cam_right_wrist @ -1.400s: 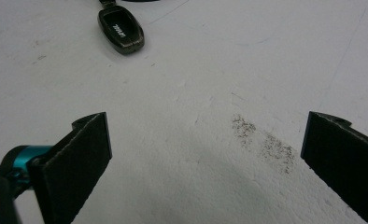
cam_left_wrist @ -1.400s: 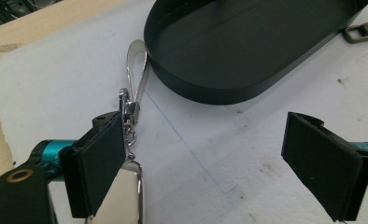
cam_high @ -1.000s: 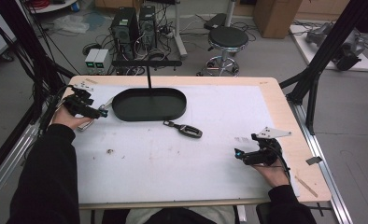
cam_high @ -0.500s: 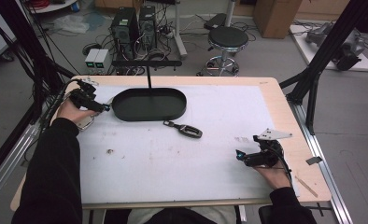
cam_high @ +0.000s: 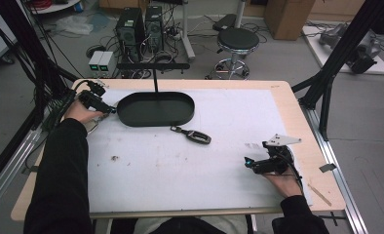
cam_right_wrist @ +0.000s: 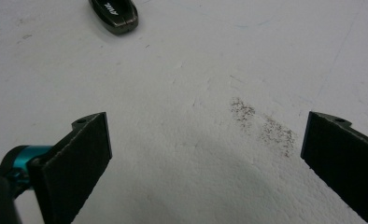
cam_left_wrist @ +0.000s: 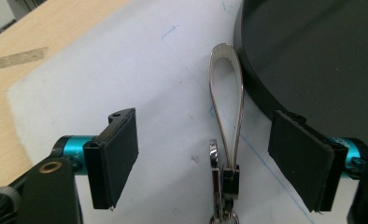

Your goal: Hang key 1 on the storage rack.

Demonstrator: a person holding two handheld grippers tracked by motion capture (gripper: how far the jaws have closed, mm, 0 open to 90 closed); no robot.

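Left tool (cam_left_wrist: 205, 158) at far left of worktop (cam_high: 180, 185), jaws apart and just closing around strap loop (cam_left_wrist: 226, 98) lying flat beside black tray (cam_high: 156, 108); probably mid-grasp, needing further closing. Right tool (cam_high: 252, 165) parked near right, jaws wide, empty.

A person leans over the desk (cam_high: 297, 105), whose top is covered by a white sheet with wood showing at the rim. The left tool (cam_high: 113, 110) is held at the far left corner, tip just beside the left end of a black oval tray (cam_high: 156, 109), its jaws having just been closing (what lies between them is too small to make out from here). A dark key fob (cam_high: 194, 135) lies just in front of the tray. The right tool (cam_high: 248, 161) rests low at the near right, well apart from the fob. Beyond the desk stand a stool (cam_high: 236, 40) and computer towers (cam_high: 141, 24).
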